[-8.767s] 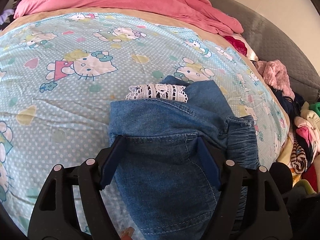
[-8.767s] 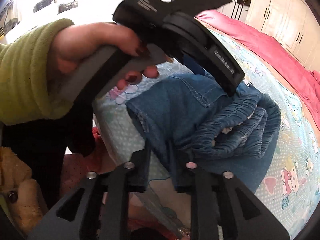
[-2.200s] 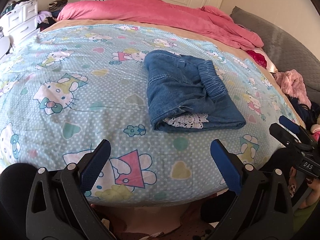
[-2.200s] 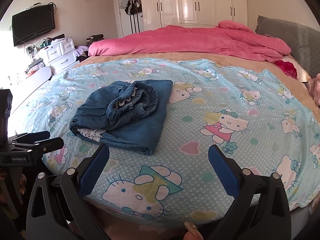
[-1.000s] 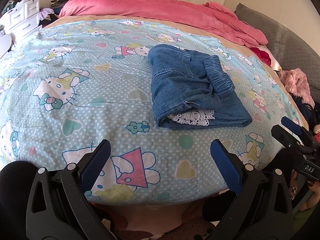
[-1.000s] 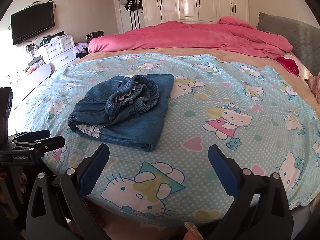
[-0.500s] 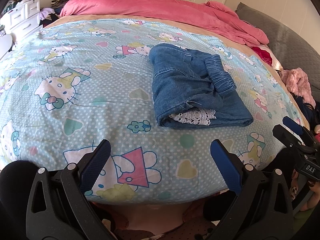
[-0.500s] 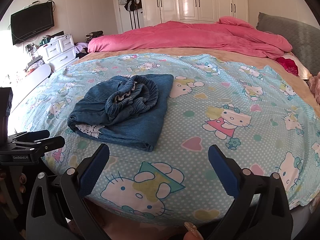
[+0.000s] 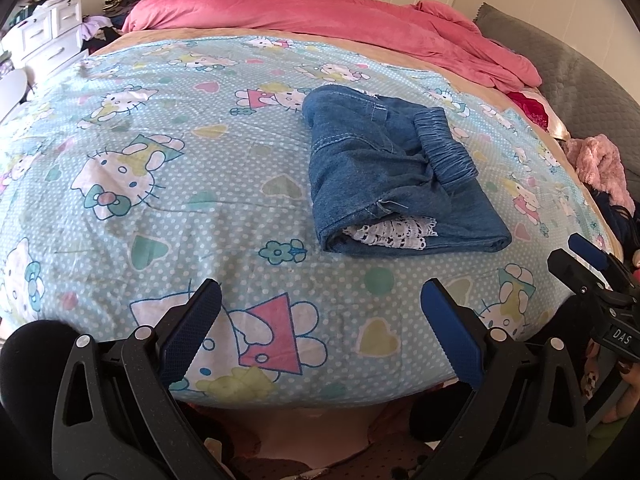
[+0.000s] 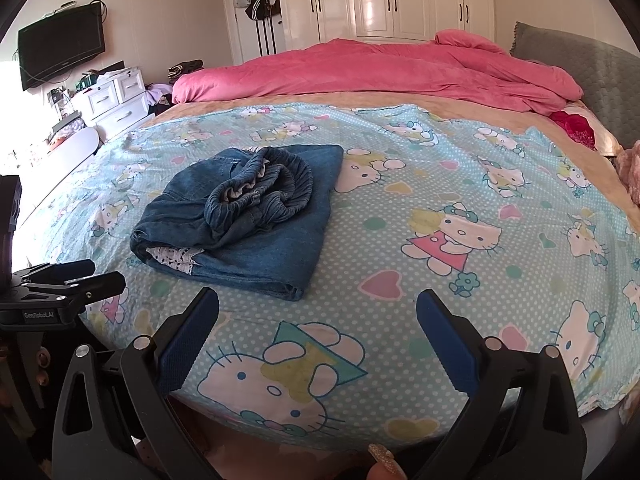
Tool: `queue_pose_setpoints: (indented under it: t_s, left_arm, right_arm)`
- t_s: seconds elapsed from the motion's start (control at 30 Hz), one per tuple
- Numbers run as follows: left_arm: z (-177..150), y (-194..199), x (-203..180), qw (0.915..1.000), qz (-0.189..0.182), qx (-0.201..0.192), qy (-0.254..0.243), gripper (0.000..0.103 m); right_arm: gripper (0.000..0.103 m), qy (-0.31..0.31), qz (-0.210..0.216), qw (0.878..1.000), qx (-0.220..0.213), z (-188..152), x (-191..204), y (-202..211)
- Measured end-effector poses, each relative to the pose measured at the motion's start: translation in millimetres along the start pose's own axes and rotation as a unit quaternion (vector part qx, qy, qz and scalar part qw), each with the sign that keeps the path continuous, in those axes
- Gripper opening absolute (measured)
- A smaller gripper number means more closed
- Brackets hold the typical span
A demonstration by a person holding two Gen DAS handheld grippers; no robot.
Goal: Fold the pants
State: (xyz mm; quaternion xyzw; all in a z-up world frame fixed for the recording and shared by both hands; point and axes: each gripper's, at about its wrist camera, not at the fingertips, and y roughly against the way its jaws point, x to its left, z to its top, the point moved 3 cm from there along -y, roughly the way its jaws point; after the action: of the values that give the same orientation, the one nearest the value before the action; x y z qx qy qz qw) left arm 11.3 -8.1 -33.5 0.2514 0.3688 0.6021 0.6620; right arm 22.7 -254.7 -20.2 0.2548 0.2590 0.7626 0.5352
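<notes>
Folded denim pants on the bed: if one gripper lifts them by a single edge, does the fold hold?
Probably not. The folded denim pants are soft, loosely stacked layers, so they would likely droop and unfold. The bunched elastic waistband sits loose on top and may slide off. The lace trim could snag.

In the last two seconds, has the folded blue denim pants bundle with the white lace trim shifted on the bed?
No. The folded blue denim pants lie on the same spot of the cartoon-cat sheet, their far corner beside the same cat print; only the cameras shifted slightly.

Most of the white lace trim (image 9: 394,233) tucked inside the folded denim pants (image 9: 384,168), hidden.
</notes>
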Motion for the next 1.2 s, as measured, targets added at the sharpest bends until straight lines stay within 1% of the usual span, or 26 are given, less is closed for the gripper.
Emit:
queue_pose_setpoints:
  t_s: [0.33, 0.67, 0.8, 0.87, 0.97, 1.03, 1.1, 1.13, 1.17, 1.2]
  left_arm:
    - [0.0, -1.3, 1.2, 1.0000, 0.008, 0.003, 0.002, 0.094]
    - [-0.7, -2.9, 2.6, 1.0000, 0.003, 0.007, 0.005, 0.094]
    - [-0.4, -6.5, 7.7, 0.9999, 0.000, 0.014, 0.010, 0.094]
    - [2.9, -9.3, 12.1, 0.9997, 0.009, 0.017, 0.014, 0.094]
    - [11.2, -13.3, 22.1, 0.9991, 0.034, 0.017, 0.016, 0.094]
    - [20.8, -14.1, 33.7, 0.9990, 0.035, 0.016, 0.021, 0.094]
    - [32.9, -13.8, 47.9, 0.9988, 0.035, 0.011, 0.031, 0.094]
    - [41.5, -14.2, 58.9, 0.9984, 0.040, 0.008, 0.040, 0.094]
    - [49.7, -16.3, 69.5, 0.9977, 0.047, 0.009, 0.048, 0.094]
    - [57.3, -19.3, 80.0, 0.9967, 0.059, 0.012, 0.054, 0.094]
  right_arm:
    - [0.099, -0.001, -0.003, 1.000, 0.004, -1.0, -1.9, -2.3]
    - [0.099, -0.005, -0.010, 1.000, 0.006, -0.4, -7.1, -4.4]
    - [0.099, -0.012, -0.022, 1.000, 0.007, 2.6, -15.9, -6.6]
    - [0.099, -0.014, -0.034, 0.999, 0.007, 5.8, -23.6, -6.9]
    - [0.099, -0.036, -0.054, 0.998, 0.005, 16.3, -49.7, -8.4]
    - [0.099, -0.053, -0.069, 0.996, 0.004, 24.6, -70.4, -10.2]
    - [0.099, -0.070, -0.094, 0.993, -0.002, 36.3, -100.2, -13.1]
    - [0.099, -0.077, -0.109, 0.991, -0.002, 40.8, -114.2, -15.4]
    - [0.099, -0.094, -0.121, 0.988, 0.005, 46.8, -136.4, -21.0]
    - [0.099, -0.117, -0.122, 0.986, 0.010, 51.8, -157.4, -26.3]
